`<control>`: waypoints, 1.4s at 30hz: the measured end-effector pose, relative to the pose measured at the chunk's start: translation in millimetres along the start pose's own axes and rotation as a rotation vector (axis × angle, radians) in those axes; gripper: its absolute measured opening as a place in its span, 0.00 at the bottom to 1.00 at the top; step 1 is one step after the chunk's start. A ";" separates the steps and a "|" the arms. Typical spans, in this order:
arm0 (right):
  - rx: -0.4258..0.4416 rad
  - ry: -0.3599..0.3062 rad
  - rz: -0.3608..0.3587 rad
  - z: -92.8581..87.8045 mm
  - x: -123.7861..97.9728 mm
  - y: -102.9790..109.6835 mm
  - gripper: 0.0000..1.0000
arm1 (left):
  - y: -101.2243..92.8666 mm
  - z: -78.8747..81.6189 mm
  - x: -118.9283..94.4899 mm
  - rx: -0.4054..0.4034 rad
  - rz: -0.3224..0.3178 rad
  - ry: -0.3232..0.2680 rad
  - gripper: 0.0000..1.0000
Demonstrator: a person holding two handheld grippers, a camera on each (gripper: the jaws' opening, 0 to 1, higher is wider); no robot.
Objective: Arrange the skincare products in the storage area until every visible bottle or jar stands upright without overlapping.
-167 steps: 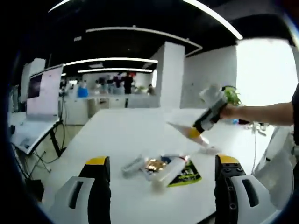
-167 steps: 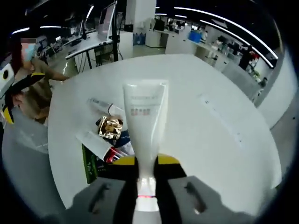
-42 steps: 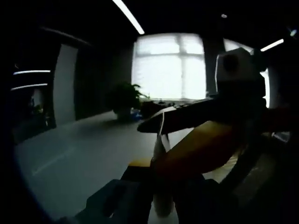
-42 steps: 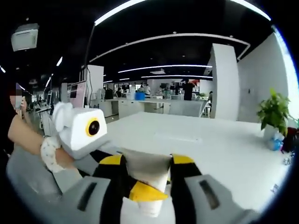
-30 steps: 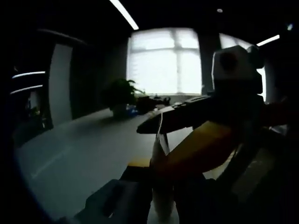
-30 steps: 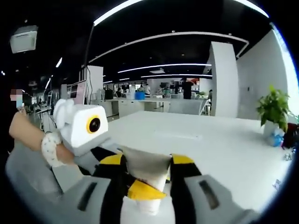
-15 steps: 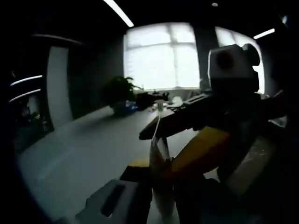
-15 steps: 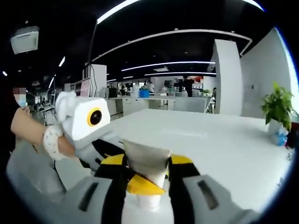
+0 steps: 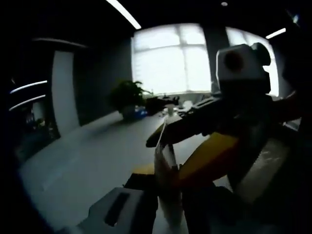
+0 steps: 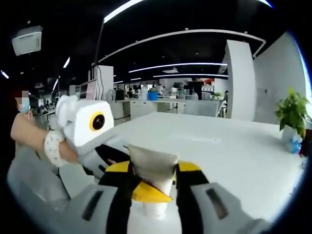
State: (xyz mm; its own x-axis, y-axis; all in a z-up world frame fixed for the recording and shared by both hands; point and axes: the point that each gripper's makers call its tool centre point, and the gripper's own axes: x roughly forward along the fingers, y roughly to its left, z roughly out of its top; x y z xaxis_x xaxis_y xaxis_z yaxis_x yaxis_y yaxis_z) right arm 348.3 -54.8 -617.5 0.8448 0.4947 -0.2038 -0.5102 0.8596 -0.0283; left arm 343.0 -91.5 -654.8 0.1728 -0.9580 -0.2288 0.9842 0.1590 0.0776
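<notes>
While both grippers met over the white desk [image 10: 234, 146], the job looked far from done. In the right gripper view, the right gripper [image 10: 148, 183] had its yellow-tipped jaws narrowed on a white squeeze tube [image 10: 152, 170], whose crimped flat end stood up between them. The left gripper [image 10: 105, 146] came in from the left of that view, just beside the tube, with a yellow tip reaching across the tube's lower part. In the left gripper view (dim and backlit by the windows) the same tube [image 9: 165, 170] rose edge-on between the left gripper's own jaws, which seemed closed on it, though the gloom left that uncertain. The right gripper [image 9: 219, 146] crossed from the right, touching the tube. One tube, then, was held off the desk between the two tools, apparently mid hand-over; it had yet to be stood upright on the desk.
</notes>
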 end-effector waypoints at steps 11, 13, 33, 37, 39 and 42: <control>0.016 0.001 -0.007 2.2 -5.6 -2.5 0.41 | 3.5 -4.4 -12.0 -0.010 0.044 0.024 0.30; 0.019 0.005 -0.010 1.1 -9.0 -4.4 0.43 | 3.3 -4.2 -19.5 -0.010 0.049 0.028 0.33; 0.030 0.146 0.028 -8.9 -39.5 -7.6 0.81 | 27.7 -4.5 -131.1 -0.229 0.377 0.014 0.69; 0.014 0.170 0.033 -11.7 -47.7 -6.2 0.84 | 33.2 -4.5 -162.8 -0.216 0.499 0.068 0.75; 0.012 0.178 0.034 -11.9 -50.6 -4.7 0.87 | 29.7 -3.2 -172.0 -0.219 0.518 0.072 0.78; 0.006 0.188 0.032 -12.5 -53.7 -3.2 0.92 | 26.4 -4.6 -191.8 -0.258 0.577 0.083 0.86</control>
State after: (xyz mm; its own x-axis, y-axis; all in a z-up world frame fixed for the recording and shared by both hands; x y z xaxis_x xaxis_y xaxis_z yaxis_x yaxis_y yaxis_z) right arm 302.6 -85.7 -618.7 0.7830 0.4898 -0.3834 -0.5349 0.8448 -0.0133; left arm 335.9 97.5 -613.3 0.6705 -0.6807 -0.2952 0.7073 0.7066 -0.0229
